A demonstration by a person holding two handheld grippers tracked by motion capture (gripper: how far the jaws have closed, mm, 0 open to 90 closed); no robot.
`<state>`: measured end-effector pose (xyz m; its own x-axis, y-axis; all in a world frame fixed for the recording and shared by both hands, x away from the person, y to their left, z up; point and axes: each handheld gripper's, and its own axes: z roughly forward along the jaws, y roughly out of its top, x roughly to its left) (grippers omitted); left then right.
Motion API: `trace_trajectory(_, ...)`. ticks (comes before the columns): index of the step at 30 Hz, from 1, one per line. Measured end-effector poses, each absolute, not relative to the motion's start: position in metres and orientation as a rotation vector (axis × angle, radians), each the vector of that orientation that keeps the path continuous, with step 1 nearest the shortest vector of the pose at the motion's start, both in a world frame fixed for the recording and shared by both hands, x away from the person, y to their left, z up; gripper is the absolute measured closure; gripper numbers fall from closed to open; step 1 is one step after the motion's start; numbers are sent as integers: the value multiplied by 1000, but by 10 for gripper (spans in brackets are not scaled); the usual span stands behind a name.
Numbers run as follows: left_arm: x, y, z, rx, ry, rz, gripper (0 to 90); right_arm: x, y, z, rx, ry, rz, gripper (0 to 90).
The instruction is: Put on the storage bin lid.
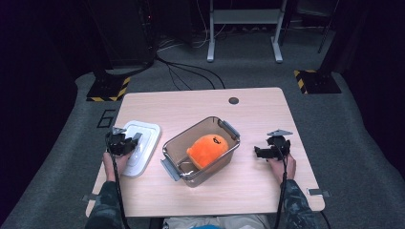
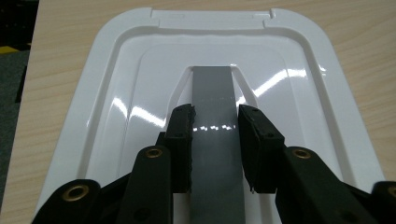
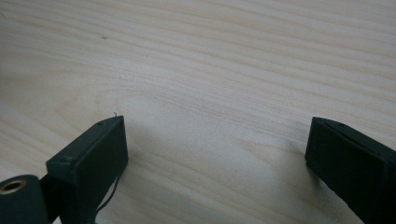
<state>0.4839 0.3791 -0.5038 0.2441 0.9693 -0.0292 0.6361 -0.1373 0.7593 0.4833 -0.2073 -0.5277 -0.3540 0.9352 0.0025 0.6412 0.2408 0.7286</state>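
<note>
My left gripper (image 2: 215, 140) pinches the grey handle strip (image 2: 214, 100) on the white plastic lid (image 2: 116, 121), which lies flat on the worktop (image 1: 200, 102) left of the clear bin (image 1: 224, 128) holding an orange plush toy (image 1: 205, 149). The lid looks light, stiff and glossy, probably slippery, so that raised central strip is the sensible hold. My right gripper (image 3: 215, 154) rests with fingers spread over bare wood.

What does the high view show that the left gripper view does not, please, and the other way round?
The high view takes in the clear bin with the orange plush toy inside, plus the right gripper resting open on the table. The left gripper view gives the close detail: the left gripper shut on the lid's grey handle strip. Both show the white lid lying on the table beside the bin.
</note>
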Motion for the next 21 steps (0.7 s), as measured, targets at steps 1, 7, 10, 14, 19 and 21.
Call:
trace_trajectory(1, 482, 378, -501, 1856, 1469, 642, 663, 483, -207, -528, 1441, 2083, 903, 50)
trace_trajectory(7, 474, 379, -491, 1841, 1437, 664, 663, 483, -207, -528, 1441, 2082, 902, 52)
trace_trajectory(10, 470, 380, -486, 1844, 1434, 667, 663, 483, -207, -528, 1441, 2084, 903, 52)
trace_trajectory(14, 465, 381, -480, 1837, 1419, 666, 663, 483, -207, -528, 1441, 2083, 903, 52)
trace_trajectory(19, 459, 383, -468, 1839, 1382, 651, 663, 483, -207, -528, 1442, 2083, 903, 52)
trace_trajectory(21, 458, 383, -466, 1841, 1376, 650, 663, 483, -207, -528, 1442, 2081, 902, 52)
